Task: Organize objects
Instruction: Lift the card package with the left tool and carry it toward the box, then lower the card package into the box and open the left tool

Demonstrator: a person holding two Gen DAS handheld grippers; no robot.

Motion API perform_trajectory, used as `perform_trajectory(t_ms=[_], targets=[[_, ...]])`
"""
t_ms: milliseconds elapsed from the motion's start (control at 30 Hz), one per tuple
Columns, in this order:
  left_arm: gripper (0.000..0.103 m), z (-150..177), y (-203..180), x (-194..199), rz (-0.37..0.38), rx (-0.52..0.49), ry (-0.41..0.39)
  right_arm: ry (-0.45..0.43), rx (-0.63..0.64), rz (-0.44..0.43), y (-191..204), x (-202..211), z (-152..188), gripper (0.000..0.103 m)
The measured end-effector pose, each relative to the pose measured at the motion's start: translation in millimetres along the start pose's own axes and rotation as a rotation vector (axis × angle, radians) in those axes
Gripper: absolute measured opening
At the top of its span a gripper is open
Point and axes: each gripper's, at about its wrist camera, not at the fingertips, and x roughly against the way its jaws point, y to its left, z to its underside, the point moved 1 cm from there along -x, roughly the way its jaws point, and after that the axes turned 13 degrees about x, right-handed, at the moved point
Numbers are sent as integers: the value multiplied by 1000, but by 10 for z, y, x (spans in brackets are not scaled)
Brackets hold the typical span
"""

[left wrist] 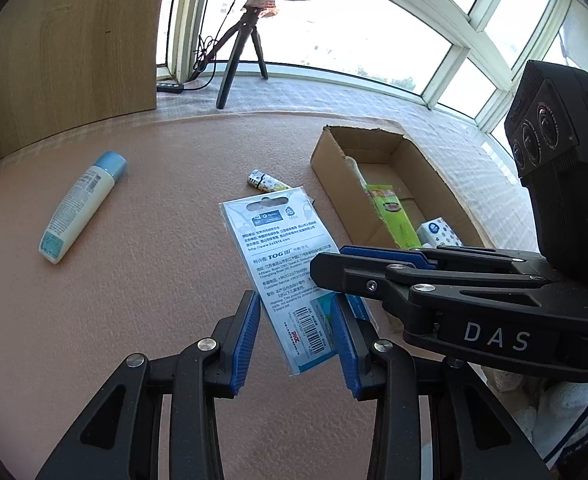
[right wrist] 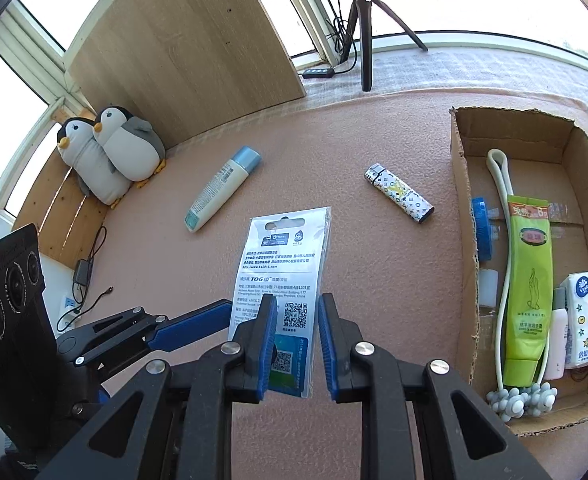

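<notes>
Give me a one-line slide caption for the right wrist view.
Right gripper, jaws open, straddles a flat plastic-sleeved printed card on the pink mat, beside a partly filled cardboard box.

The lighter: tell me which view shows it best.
The right wrist view: the lighter lies whole and unobstructed on the pink mat. In the left wrist view the printed packet hides part of the lighter.

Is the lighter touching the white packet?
Apart. The right wrist view shows a strip of bare mat between the lighter and the packet.
</notes>
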Motion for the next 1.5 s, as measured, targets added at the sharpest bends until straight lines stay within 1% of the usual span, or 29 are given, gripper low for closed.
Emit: perform_trajectory(t_ms=[167, 367, 533, 700, 800, 967, 1200, 1233, 1300, 1333, 1367, 1433, 1500], targets=[[39, -87, -360, -62, 35, -54, -5, -41, -28, 43, -245, 258, 7, 21], [39, -151, -837, -245, 77, -119, 8, -79, -74, 100, -601, 533, 79, 21], [39, -158, -1183, -442, 111, -158, 33, -96, -120, 136, -929, 696, 166, 21], [38, -159, -1470, -631, 129, -194, 53, -101, -155, 163, -1200, 806, 243, 21], [34, -175, -1596, -718, 136, -208, 59, -97, -176, 171, -1357, 837, 291, 20], [34, -177, -1745, -872, 134, -235, 74, -97, -207, 173, -1550, 869, 348, 20], [34, -175, -1844, -954, 135, -251, 84, -97, -209, 186, -1650, 904, 368, 20], [35, -173, -1846, -962, 136, -253, 87, -99, -213, 191, -1657, 912, 371, 20], [48, -174, -1840, -973, 127, -248, 91, -102, -224, 210, -1682, 924, 378, 22], [64, -181, -1827, -971, 125, -243, 88, -99, -229, 215, -1698, 920, 378, 31], [70, -181, -1814, -956, 126, -240, 80, -102, -236, 222, -1714, 926, 386, 42], [70, -182, -1803, -934, 121, -246, 75, -112, -242, 241, -1720, 943, 389, 54], [70, -177, -1787, -915, 116, -248, 73, -117, -245, 250, -1716, 959, 393, 55]])
